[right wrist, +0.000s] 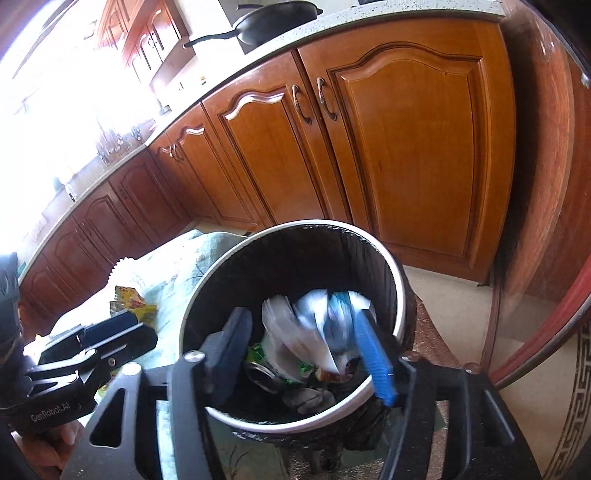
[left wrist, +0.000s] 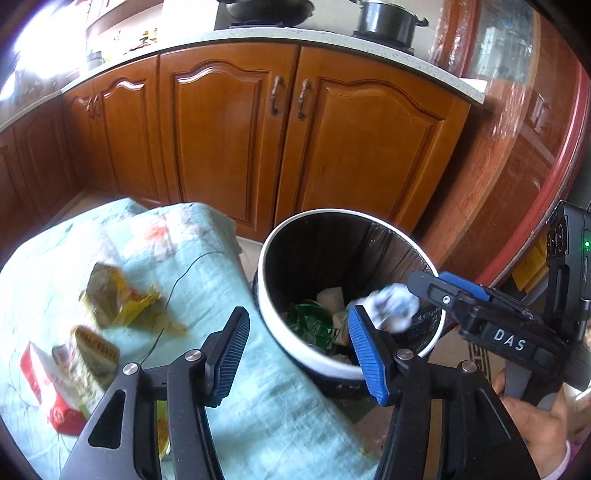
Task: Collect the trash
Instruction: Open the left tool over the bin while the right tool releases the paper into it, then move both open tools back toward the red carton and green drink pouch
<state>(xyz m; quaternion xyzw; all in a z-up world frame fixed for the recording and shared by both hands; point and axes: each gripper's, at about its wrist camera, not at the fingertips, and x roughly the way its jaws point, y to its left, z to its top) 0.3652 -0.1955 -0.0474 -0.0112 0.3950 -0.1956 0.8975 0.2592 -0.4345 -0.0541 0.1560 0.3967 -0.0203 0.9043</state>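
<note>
A round bin with a white rim (left wrist: 271, 325) and black liner stands beside a table under a pale green cloth (left wrist: 207, 258); it also shows in the right wrist view (right wrist: 400, 314). My right gripper (right wrist: 303, 343) is open over the bin mouth, and a blurred white and blue wrapper (right wrist: 317, 325) sits loose between its fingers, above the trash inside. The left wrist view shows that wrapper (left wrist: 393, 304) at the right gripper's tip (left wrist: 417, 291). My left gripper (left wrist: 295, 354) is open and empty over the table edge. A yellow wrapper (left wrist: 118, 299), a brown packet (left wrist: 92, 354) and a red and white box (left wrist: 48, 387) lie on the cloth.
Wooden kitchen cabinets (left wrist: 280, 140) stand behind the bin under a pale countertop with a pan (right wrist: 273, 26) and a pot (left wrist: 388, 20). A red-framed glass door (left wrist: 535, 147) is at the right. The bin holds green wrappers (left wrist: 310, 325) and a can (right wrist: 264, 374).
</note>
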